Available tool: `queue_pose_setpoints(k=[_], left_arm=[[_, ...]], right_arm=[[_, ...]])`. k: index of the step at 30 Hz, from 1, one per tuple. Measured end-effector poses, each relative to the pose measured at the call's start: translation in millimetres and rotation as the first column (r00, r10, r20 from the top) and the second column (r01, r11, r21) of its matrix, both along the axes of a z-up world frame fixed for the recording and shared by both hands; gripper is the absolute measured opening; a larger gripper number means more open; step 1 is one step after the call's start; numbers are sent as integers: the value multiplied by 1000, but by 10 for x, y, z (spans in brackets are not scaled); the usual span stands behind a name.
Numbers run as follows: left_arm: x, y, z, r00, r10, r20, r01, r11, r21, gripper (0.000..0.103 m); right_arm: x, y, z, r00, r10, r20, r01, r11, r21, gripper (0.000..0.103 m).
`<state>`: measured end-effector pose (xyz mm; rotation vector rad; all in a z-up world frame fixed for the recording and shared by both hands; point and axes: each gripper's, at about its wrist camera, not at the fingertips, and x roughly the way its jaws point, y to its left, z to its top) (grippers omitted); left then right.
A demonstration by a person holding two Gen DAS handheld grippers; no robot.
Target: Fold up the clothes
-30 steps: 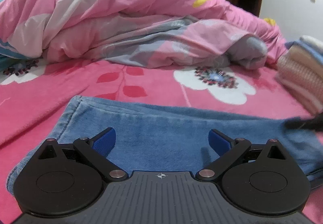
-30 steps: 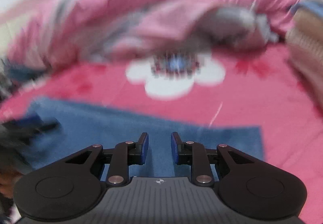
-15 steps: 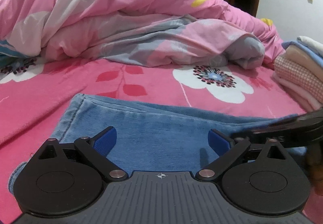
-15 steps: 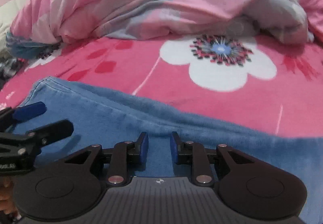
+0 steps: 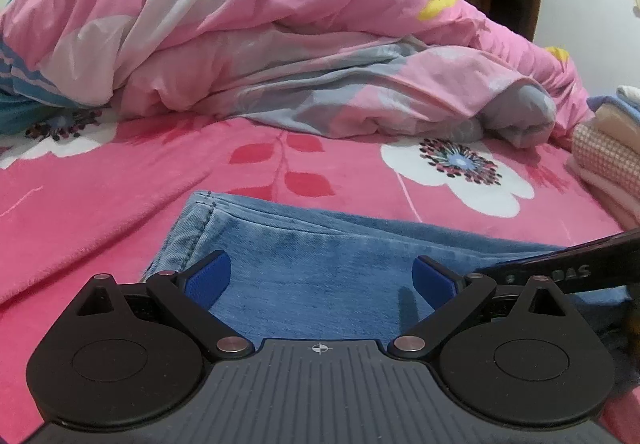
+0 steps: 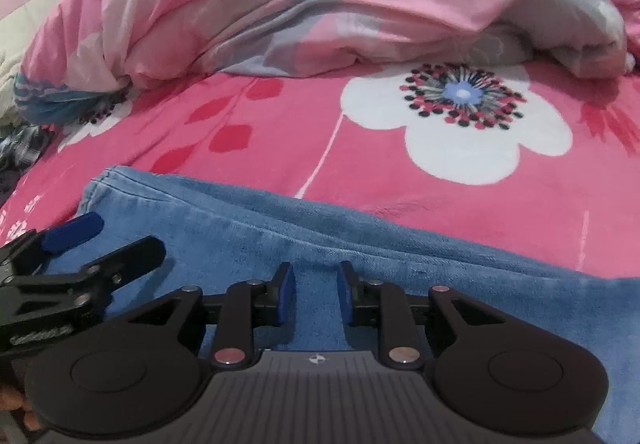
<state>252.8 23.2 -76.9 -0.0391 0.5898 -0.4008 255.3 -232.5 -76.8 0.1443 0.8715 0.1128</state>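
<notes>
The left gripper (image 5: 322,276) hangs with its blue pads spread wide over the jeans (image 5: 320,268), nothing pinched. The right gripper (image 6: 316,292) sits just beside it, jaws narrowly apart over the denim with no cloth between them. The jeans lie flat on the pink floral bedspread (image 5: 120,184), long axis running left to right, the stitched hem end (image 5: 200,204) pointing left. Farther back a rumpled pink duvet (image 5: 260,44) is heaped. At the right edge sits a stack of folded clothes (image 5: 608,152).
</notes>
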Motion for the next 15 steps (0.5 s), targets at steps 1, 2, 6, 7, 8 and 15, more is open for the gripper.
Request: queue_pose_setpoints(k=[1,2,6,7,8,15], left_arm=[[-3,12,6,1000,5,3,-5,1000,-2,98],[-5,29,13,1000,10,6,-10,1000,-6,99],[30,70,6,1000,20,-1,-20,1000,-20,99],[29,63,7,1000,21,1,-21,1000,-15,99],[28,50,6,1000,22,3,-22,1000,-7,99],[-100,68,142,994,67,88,-65,998,-24,98]], right_arm=[[-57,-9,50,1000,-4,9,4,1000,4,26],[-188,-45,132,999,6,42,-7,999,36,26],[-694,-120,318,987,12,163,-21,998,53,27],[-785,-129,305,983,11,183,-20,999,46,27],[-824,-126,196,979,17,201,-25,999,36,28],[-1012,-117,-337,956,46,290,-44,999,-13,36]])
